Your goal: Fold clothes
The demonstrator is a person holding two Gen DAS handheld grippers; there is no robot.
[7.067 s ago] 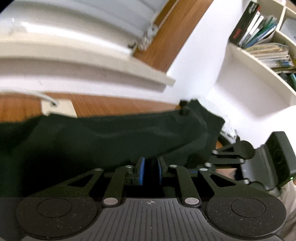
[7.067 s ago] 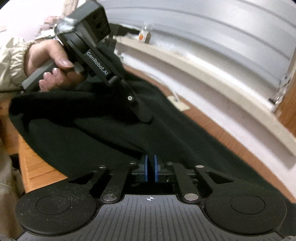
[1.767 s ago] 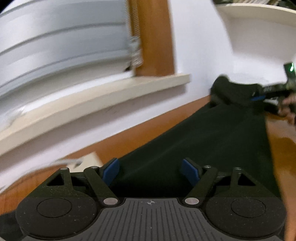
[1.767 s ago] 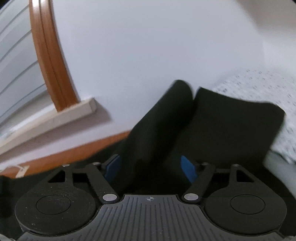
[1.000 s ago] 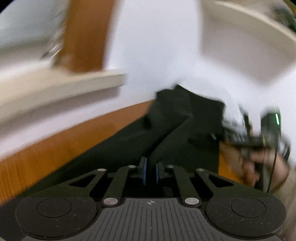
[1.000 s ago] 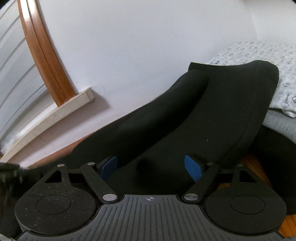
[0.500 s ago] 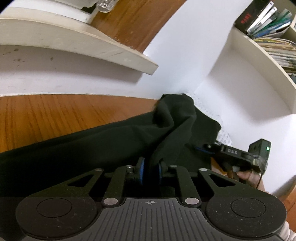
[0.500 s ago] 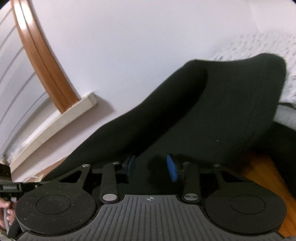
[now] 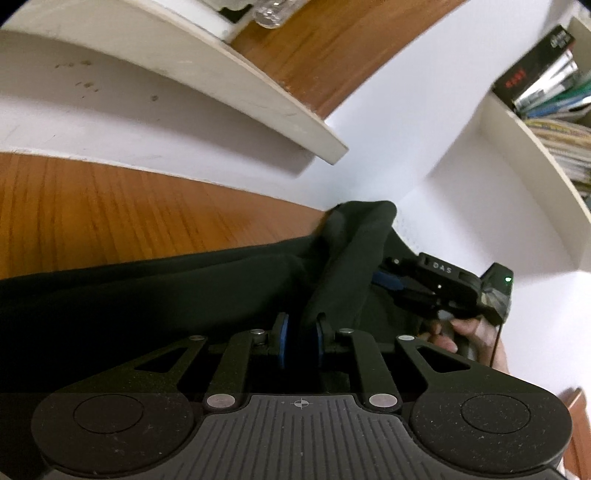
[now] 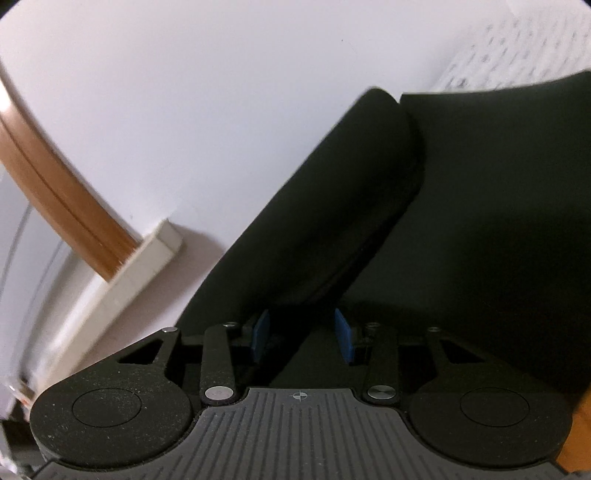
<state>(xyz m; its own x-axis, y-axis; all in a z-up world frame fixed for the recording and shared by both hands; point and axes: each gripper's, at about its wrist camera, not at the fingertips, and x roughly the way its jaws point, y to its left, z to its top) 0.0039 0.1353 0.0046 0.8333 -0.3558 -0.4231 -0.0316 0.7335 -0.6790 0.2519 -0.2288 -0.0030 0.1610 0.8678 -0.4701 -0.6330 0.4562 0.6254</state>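
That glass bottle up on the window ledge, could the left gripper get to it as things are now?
Probably not right away. The left gripper is pinched shut on the black garment down on the wooden table, and the glass bottle sits above the ledge. It would have to let go first.

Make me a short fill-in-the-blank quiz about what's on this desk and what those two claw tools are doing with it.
1. The garment lying across the wooden desk is ____ in colour.
2. The left gripper is pinched shut on a fold of ____.
3. The shelf at upper right in the left view holds ____.
4. The soft pads on the right gripper are ____ in colour.

Missing words: black; the garment; books; blue
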